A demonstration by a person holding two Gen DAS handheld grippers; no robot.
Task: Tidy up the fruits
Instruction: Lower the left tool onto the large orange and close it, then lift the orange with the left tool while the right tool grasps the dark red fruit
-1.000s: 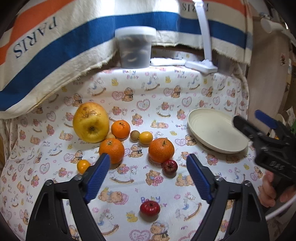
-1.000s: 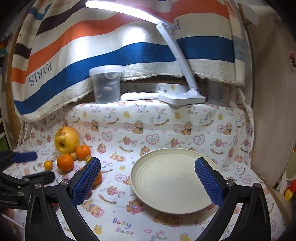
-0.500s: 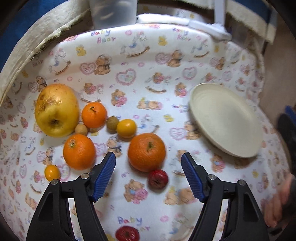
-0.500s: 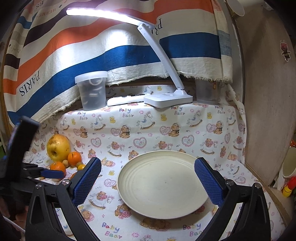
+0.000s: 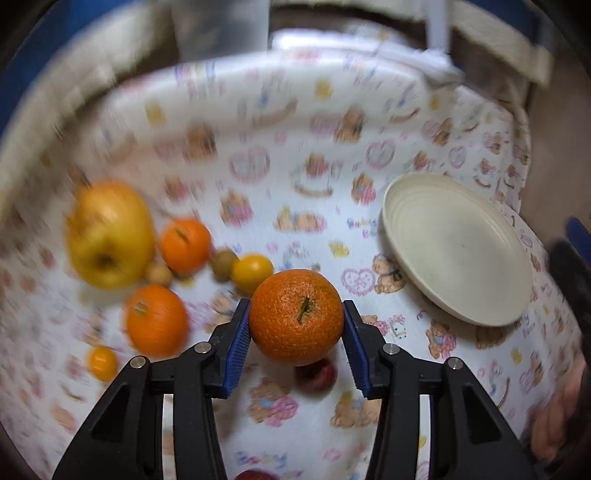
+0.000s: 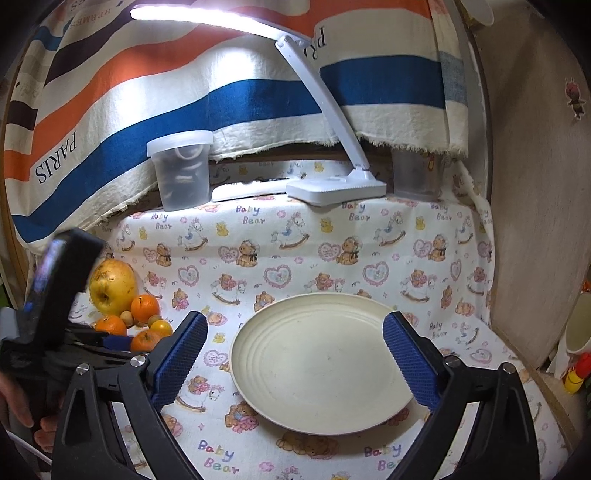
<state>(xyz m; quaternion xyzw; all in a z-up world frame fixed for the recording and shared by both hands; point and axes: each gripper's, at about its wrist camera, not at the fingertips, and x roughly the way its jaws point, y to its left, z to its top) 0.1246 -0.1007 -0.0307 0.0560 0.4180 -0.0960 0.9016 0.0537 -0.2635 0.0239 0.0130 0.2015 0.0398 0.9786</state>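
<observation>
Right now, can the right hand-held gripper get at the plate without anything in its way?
Probably yes. The right hand-held gripper is open, nothing between its fingers, and the empty plate lies straight ahead on the cloth. The fruit and the left hand-held gripper, closing on an orange, sit off to the side.

Left wrist view: cloth and fruit at left smeared by motion blur; the yellow apple (image 5: 110,236) and small brown fruits (image 5: 224,263) lack detail. Red fruit (image 5: 318,374) half hidden beneath the big orange (image 5: 296,316). Another red fruit (image 5: 256,475) cut by the bottom edge. Clear container (image 5: 221,27) cropped at top.

Right wrist view: left gripper (image 6: 110,341) hides part of the fruit cluster; its fingertips can't be made out.
</observation>
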